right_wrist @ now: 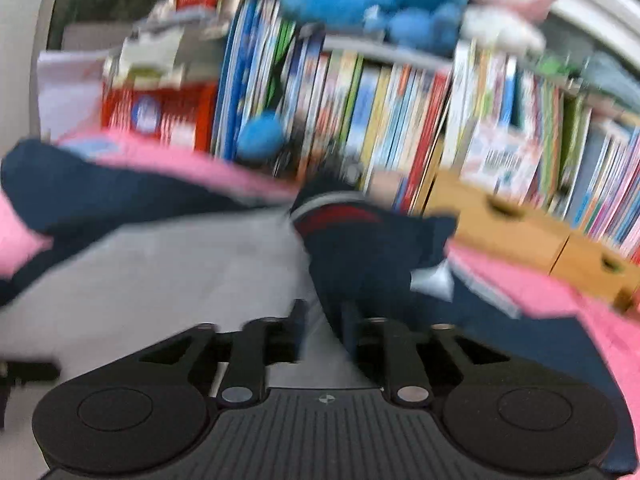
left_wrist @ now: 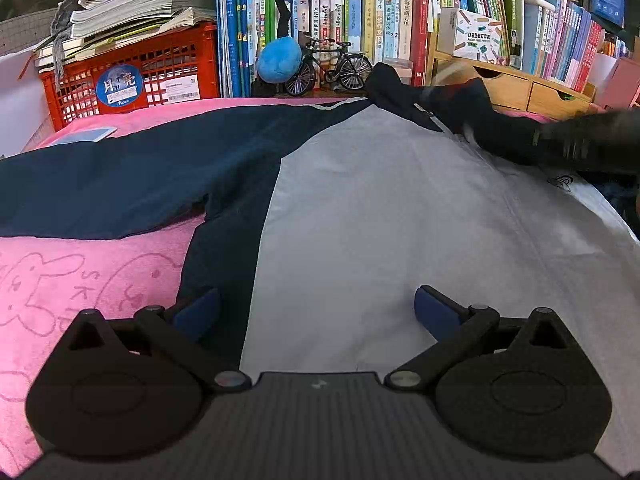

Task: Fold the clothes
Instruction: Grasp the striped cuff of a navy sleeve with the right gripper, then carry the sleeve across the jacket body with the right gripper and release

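A navy and grey zip jacket (left_wrist: 380, 208) lies spread on a pink towel (left_wrist: 72, 280). Its navy left sleeve (left_wrist: 120, 184) stretches out to the left. My left gripper (left_wrist: 316, 312) is open and empty, low over the jacket's hem. My right gripper (right_wrist: 322, 320) is shut on a navy sleeve (right_wrist: 360, 248) with a red-striped cuff and holds it over the grey front; this view is blurred by motion. In the left wrist view the right gripper (left_wrist: 472, 128) shows blurred near the collar.
A red crate (left_wrist: 132, 76) under stacked papers, a blue plush ball (left_wrist: 280, 58), a model bicycle (left_wrist: 332, 66), rows of books and a wooden drawer unit (left_wrist: 520, 84) line the far edge. A small tablet (left_wrist: 86, 135) lies on the towel at far left.
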Tool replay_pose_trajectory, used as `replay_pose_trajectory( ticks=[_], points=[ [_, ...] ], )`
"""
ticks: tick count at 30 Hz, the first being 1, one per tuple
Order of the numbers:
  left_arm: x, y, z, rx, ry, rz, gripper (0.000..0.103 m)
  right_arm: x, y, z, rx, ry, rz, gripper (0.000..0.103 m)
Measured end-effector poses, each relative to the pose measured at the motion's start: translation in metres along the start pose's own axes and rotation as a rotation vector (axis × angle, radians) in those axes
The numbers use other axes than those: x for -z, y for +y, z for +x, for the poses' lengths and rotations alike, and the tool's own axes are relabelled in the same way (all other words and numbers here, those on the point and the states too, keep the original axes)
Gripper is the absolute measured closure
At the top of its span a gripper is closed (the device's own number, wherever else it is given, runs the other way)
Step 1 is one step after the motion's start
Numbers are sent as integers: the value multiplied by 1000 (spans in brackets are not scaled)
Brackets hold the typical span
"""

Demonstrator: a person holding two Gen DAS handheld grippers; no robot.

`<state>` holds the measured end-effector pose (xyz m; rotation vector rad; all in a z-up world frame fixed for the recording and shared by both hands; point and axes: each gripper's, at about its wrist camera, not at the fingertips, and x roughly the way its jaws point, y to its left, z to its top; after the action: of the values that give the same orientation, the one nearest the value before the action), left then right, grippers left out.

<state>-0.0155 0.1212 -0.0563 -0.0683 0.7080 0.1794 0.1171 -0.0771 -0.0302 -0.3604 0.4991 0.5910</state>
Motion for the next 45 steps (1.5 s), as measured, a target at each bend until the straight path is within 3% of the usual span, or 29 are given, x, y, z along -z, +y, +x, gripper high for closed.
replay_pose_trajectory(
  ticks=[1, 3, 8, 10, 11, 12, 13, 14, 15, 17, 19, 22, 26, 30, 32, 33, 34, 38, 41, 45],
  points=[
    [0, 0, 0, 0, 0, 0, 0, 5, 0, 0, -6, 24, 0, 55],
    [0, 0, 0, -1, 0, -1, 0, 9, -6, -10, 10, 14, 4, 40],
    [0, -1, 0, -4, 0, -3, 0, -16, -7, -2, 4, -20, -15, 28],
    [0, -1, 1, -3, 0, -3, 0, -32, 3, 23, -15, -5, -50, 11],
    [0, 0, 1, -2, 0, -4, 0, -37, 9, 34, -23, 10, -58, 10],
    [0, 0, 1, -1, -1, -4, 0, -41, 13, 51, -34, 35, -51, 12],
    [0, 0, 0, 1, -1, -4, 0, -46, 17, 66, -40, 61, -41, 29],
    [0, 0, 0, 3, -2, -4, 0, -48, 15, 81, -19, 91, -8, 54],
    [0, 0, 0, 5, -3, -5, 0, -51, 14, 93, -1, 117, 27, 87],
    [1, 0, -1, 8, -4, -6, 0, -59, 7, 100, 10, 124, 124, 88],
    [1, 0, -1, 7, -4, -6, 0, -71, 13, 90, -20, 75, 150, 88],
    [1, -1, -1, 7, -4, -7, 0, -87, 37, 70, -138, 12, 96, 88],
    [1, -1, -1, 7, -4, -8, 0, -89, 67, 76, -261, 43, 30, 87],
    [1, -1, -1, 6, -4, -7, 0, -79, 63, 100, -324, 165, 88, 73],
    [1, -1, -1, 5, -4, -7, 0, -80, 47, 87, -347, 148, 127, 49],
    [1, -1, -1, 5, -4, -7, 0, -79, 36, 74, -347, 122, 133, 27],
    [1, -1, -1, 5, -4, -7, 0, -74, 26, 60, -334, 96, 130, 17],
    [2, -2, -1, 4, -4, -8, 0, -48, -16, 8, -272, 23, 137, 15],
    [2, -1, 0, 5, -4, -7, 0, -14, -65, -18, -219, 25, 262, 15],
    [2, -1, 0, 3, -3, -4, 0, 30, -137, -30, -47, 82, 521, 18]
  ],
)
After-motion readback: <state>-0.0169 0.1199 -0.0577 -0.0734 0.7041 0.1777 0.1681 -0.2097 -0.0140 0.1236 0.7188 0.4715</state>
